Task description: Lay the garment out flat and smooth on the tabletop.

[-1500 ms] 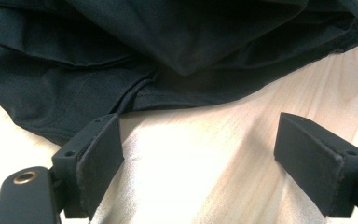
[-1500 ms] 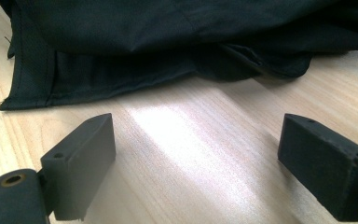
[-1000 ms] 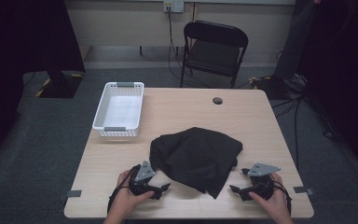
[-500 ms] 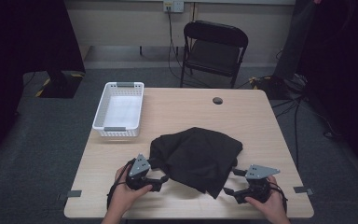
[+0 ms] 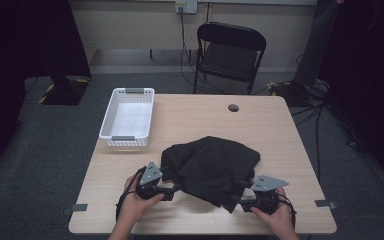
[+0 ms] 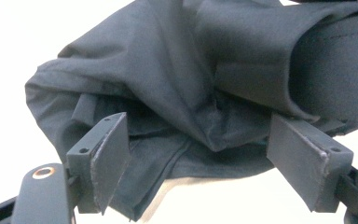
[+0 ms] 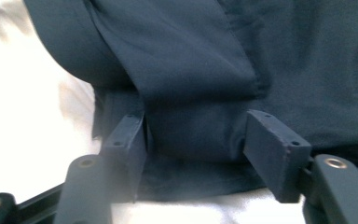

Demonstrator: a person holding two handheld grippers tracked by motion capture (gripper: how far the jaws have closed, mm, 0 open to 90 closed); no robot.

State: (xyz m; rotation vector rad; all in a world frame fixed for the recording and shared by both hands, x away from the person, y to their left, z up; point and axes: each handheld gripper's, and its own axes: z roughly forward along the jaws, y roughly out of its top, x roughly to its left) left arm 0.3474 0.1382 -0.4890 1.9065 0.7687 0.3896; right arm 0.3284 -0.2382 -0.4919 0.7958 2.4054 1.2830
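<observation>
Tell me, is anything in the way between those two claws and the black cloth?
Nothing visible. The left claw stands open with the cloth bunched between its jaws, and the right claw is open astride a fold of the cloth's near edge. No other object lies between them on the table.

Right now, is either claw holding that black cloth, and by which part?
Nothing is held yet. Both the left claw and the right claw stand open, jaws either side of the black cloth's near edge, not closed on it.
</observation>
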